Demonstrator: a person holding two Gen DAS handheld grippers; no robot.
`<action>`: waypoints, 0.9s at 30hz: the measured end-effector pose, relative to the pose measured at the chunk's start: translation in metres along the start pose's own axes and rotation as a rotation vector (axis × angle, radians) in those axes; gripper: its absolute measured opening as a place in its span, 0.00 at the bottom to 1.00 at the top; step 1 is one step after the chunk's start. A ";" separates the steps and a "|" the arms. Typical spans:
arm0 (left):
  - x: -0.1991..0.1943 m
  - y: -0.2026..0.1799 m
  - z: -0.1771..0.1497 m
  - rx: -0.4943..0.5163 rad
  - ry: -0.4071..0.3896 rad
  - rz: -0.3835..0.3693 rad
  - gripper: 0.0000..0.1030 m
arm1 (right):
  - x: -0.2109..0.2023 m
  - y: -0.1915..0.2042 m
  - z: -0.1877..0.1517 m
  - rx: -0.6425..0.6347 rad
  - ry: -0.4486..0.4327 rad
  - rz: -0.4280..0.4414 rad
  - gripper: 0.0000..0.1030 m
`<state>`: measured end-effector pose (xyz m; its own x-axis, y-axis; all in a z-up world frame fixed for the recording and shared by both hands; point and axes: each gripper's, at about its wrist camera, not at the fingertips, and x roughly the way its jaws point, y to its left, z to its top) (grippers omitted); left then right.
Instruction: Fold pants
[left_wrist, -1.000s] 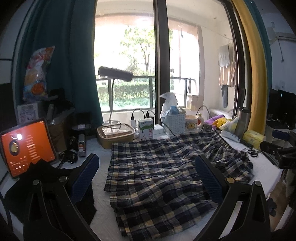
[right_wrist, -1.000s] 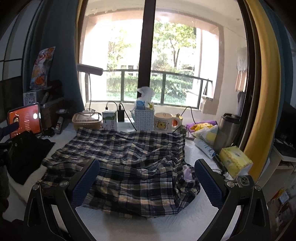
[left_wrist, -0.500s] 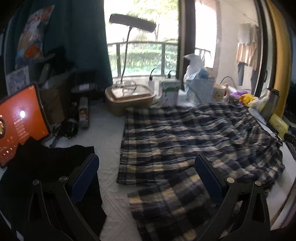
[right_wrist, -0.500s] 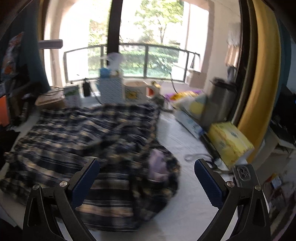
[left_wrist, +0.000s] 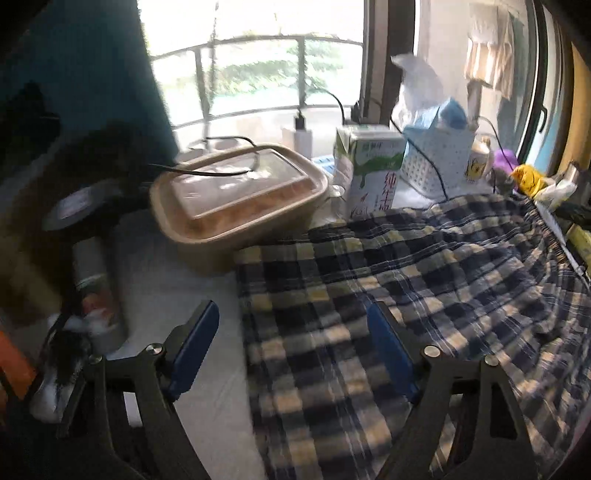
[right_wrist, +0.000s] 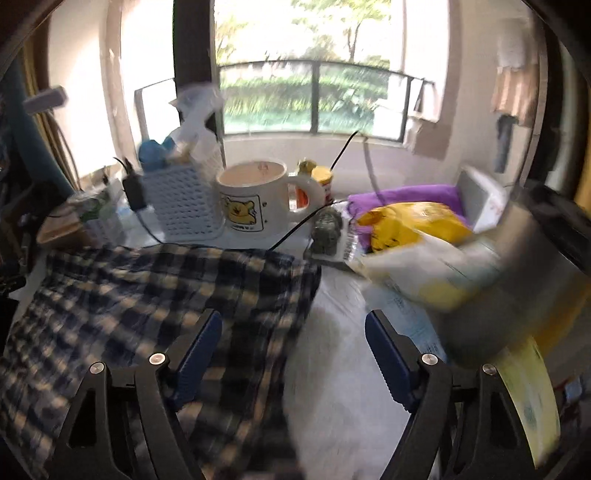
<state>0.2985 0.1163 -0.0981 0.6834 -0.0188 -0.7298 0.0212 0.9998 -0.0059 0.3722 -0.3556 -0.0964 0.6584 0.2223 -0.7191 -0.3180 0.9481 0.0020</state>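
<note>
pads (left_wrist: 194, 349) of the left gripper (left_wrist: 293, 347) stand apart, jaws just been narrowing, nothing pinched. they straddle the left edge of the plaid pants (left_wrist: 424, 295): one blue pad over bare white table cover (left_wrist: 177, 280), the other over the cloth. whether that pad touches the fabric, can't tell, frame is blurred.

right gripper (right_wrist: 293, 350) same story: jaws just been narrowing, gap open, nothing clamped. it straddles the right edge of the pants (right_wrist: 147, 295), left pad (right_wrist: 199, 349) over plaid, right pad over white cover (right_wrist: 332, 350).

landmark = pants, spread rumpled across the table cover. just beyond their far left corner: a tan lidded food box (left_wrist: 236, 195), edge of the cloth close to it or touching. right of the box, at the pants' far edge, a milk carton (left_wrist: 373, 170), then a white perforated basket (left_wrist: 439, 162) with tissue and blue stuff. beyond the far right corner: a bear-print mug (right_wrist: 255, 195), a black cable running past it. right of the pants: purple cloth (right_wrist: 406, 195), a yellow bag (right_wrist: 413, 225). left of them: a spray can (left_wrist: 96, 291).
</note>
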 end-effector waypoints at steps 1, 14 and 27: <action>0.008 -0.001 0.003 0.005 0.010 -0.005 0.80 | 0.017 -0.003 0.008 -0.003 0.031 -0.003 0.74; 0.055 0.007 0.009 -0.008 0.080 0.071 0.02 | 0.108 0.015 0.023 -0.152 0.161 0.006 0.21; 0.025 0.018 0.022 -0.040 0.041 0.086 0.37 | 0.104 0.036 0.049 -0.194 0.096 -0.066 0.48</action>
<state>0.3316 0.1338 -0.1014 0.6513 0.0668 -0.7559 -0.0658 0.9973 0.0314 0.4626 -0.2878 -0.1370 0.6173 0.1304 -0.7759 -0.4078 0.8964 -0.1738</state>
